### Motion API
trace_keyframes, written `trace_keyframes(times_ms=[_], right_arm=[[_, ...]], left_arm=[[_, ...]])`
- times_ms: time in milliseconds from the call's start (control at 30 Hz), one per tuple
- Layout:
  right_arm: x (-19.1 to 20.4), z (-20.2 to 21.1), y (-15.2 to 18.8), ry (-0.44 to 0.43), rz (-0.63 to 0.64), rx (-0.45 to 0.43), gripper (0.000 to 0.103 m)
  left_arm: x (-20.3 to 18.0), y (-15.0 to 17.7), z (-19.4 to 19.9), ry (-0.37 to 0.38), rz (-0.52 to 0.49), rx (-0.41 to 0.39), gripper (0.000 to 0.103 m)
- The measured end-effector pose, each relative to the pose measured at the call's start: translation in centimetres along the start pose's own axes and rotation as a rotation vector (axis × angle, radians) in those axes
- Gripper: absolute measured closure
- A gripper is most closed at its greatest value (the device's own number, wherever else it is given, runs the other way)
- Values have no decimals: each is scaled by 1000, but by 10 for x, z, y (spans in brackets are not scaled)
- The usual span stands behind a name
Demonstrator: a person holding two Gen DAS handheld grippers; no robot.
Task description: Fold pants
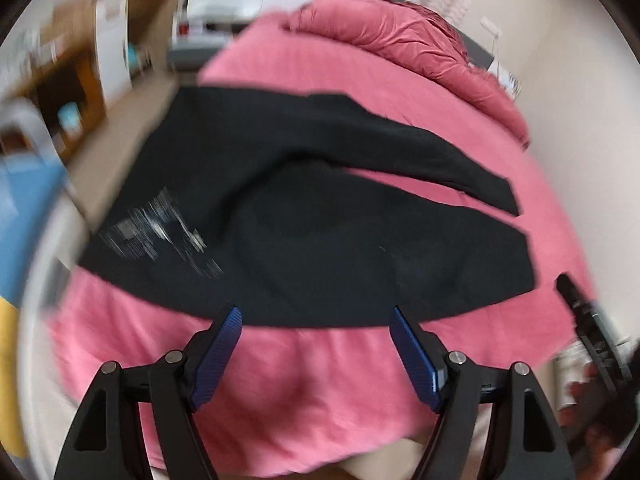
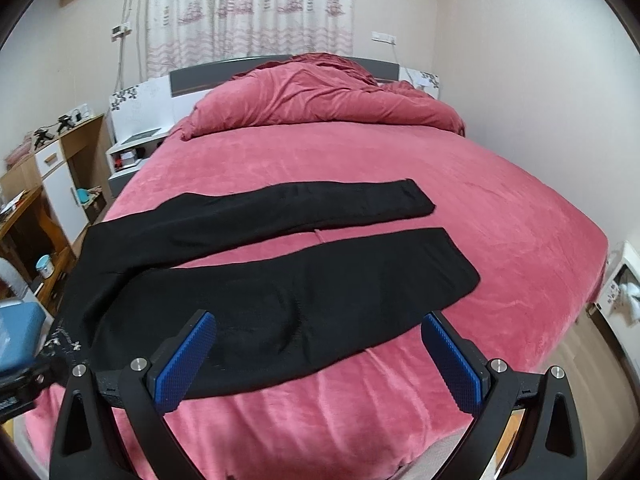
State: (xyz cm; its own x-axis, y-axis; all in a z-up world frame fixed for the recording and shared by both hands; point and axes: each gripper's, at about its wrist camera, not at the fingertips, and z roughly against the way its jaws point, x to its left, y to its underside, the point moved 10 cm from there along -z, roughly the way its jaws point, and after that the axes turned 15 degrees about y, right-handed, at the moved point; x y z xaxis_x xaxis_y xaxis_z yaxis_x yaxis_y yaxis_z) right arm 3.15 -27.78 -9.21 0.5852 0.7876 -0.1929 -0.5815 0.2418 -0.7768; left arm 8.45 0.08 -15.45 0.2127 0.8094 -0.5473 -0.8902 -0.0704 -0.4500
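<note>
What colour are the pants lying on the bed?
The pants are black, clearest in the right wrist view.

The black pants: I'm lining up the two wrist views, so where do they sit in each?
Left wrist: the black pants fill the centre, waist left, legs running right, blurred.
Right wrist: the black pants lie across the lower middle, waist left, legs pointing right.
Shared landmark: the bunched pink quilt at the bed's head.
</note>
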Motion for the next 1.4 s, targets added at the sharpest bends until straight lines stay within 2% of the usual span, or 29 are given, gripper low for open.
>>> trace_keyframes(times_ms=[33, 100, 200, 333, 433, 467, 600, 700, 900, 967, 1033, 1233, 1367, 1400], right_arm=[[-7, -7, 2, 16, -3, 10, 0], [-18, -18, 5, 41, -13, 28, 0], [-30, -34, 14, 59, -26, 64, 0], [-40, -54, 26, 63, -29, 110, 0], [-41, -71, 38, 6, -25, 146, 0], [-41, -75, 41, -10, -23, 152, 0], [-54, -104, 54, -38, -7, 194, 0], [-69, -126, 61, -67, -53, 240, 0], [-98, -164, 66, -91, -115, 309, 1], [-105, -175, 66, -141, -164, 342, 14], [-109, -185, 65, -174, -212, 366, 21], [-114, -218, 59, -282, -376, 414, 37], [-120, -248, 56, -327, -530, 456, 42], [-121, -253, 55, -332, -564, 457, 43]], left_arm=[[9, 3, -3, 23, 52, 3, 25], [22, 7, -8, 25, 109, 6, 25], [37, 12, -16, 24, 163, 28, 26], [51, 15, -25, 90, 222, 50, 26], [63, 5, -12, 96, 231, -27, 26], [70, -2, -1, 84, 233, -99, 26], [99, -20, 27, 21, 253, -259, 26], [120, -19, 26, -30, 270, -256, 26], [151, -15, 18, 15, 382, -257, 27], [158, -16, 12, 39, 421, -276, 27], [165, -15, 5, 33, 434, -294, 28], [177, -18, 5, 41, 472, -355, 41], [175, -21, -7, 123, 527, -340, 42], [172, -20, -13, 167, 554, -332, 42]])
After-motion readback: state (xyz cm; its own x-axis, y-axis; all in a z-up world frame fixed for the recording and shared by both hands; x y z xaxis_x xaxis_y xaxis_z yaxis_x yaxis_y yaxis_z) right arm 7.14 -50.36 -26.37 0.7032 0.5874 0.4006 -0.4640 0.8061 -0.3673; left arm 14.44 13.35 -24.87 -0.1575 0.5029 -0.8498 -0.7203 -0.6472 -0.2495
